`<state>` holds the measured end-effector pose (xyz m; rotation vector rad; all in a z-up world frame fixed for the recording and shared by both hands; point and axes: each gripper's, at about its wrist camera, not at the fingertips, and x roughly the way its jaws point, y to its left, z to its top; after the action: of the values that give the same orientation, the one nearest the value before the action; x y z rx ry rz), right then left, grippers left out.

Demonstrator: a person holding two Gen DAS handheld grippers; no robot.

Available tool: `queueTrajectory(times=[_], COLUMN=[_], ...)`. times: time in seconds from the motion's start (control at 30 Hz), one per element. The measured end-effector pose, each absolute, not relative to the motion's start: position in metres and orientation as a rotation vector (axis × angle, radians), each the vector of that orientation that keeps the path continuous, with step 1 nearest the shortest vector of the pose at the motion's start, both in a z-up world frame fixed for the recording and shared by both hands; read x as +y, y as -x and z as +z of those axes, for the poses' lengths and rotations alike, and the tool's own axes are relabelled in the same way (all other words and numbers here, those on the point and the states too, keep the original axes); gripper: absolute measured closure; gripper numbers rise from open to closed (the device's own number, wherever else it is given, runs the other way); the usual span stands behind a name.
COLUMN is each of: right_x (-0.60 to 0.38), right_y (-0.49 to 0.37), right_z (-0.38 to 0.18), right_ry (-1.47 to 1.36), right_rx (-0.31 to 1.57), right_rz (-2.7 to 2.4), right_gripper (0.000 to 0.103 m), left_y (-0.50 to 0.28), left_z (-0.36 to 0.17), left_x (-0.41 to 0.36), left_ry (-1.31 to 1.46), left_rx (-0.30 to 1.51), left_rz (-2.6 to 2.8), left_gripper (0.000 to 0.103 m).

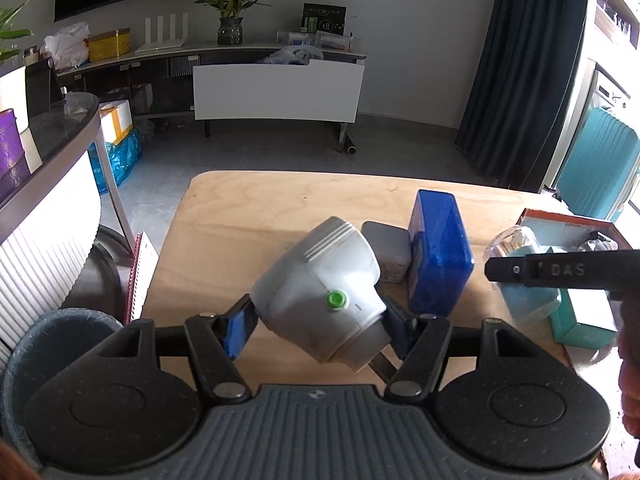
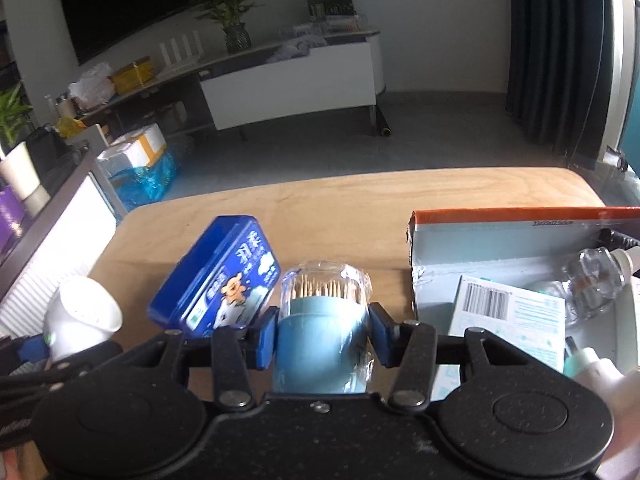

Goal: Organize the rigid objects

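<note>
My left gripper (image 1: 318, 328) is shut on a white lamp-like device (image 1: 320, 292) with a green button, held above the wooden table (image 1: 240, 216). It also shows in the right wrist view (image 2: 82, 320) at far left. My right gripper (image 2: 322, 334) is shut on a blue toothpick holder (image 2: 324, 320) with a clear lid, just left of the cardboard box (image 2: 480, 236). A blue tin (image 1: 438, 256) stands on the table between the two grippers; it also shows in the right wrist view (image 2: 218, 280). A small grey case (image 1: 390, 250) lies beside it.
The orange-edged box holds a barcoded packet (image 2: 508, 320), a clear glass bottle (image 2: 592, 280) and a white item. A grey bin (image 1: 52, 344) and a red notebook (image 1: 140, 276) sit left of the table. A teal suitcase (image 1: 600, 160) stands at the right.
</note>
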<state>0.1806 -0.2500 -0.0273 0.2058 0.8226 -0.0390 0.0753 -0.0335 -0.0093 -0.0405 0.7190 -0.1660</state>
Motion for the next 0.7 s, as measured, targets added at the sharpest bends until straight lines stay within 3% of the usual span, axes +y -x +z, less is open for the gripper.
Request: queueTrajectory(times=[0.7], right_x=[-0.222], right_y=[-0.066], right_z=[0.02], right_ry=[-0.145], right_rx=[0.73], right_rz=[0.081], right_gripper=[0.046], left_y=[0.005], left_z=[0.025], left_x=[-0.055], left_ry=[0.042], left_rx=[0.685], left_rz=[-0.126], left_gripper=[0.036])
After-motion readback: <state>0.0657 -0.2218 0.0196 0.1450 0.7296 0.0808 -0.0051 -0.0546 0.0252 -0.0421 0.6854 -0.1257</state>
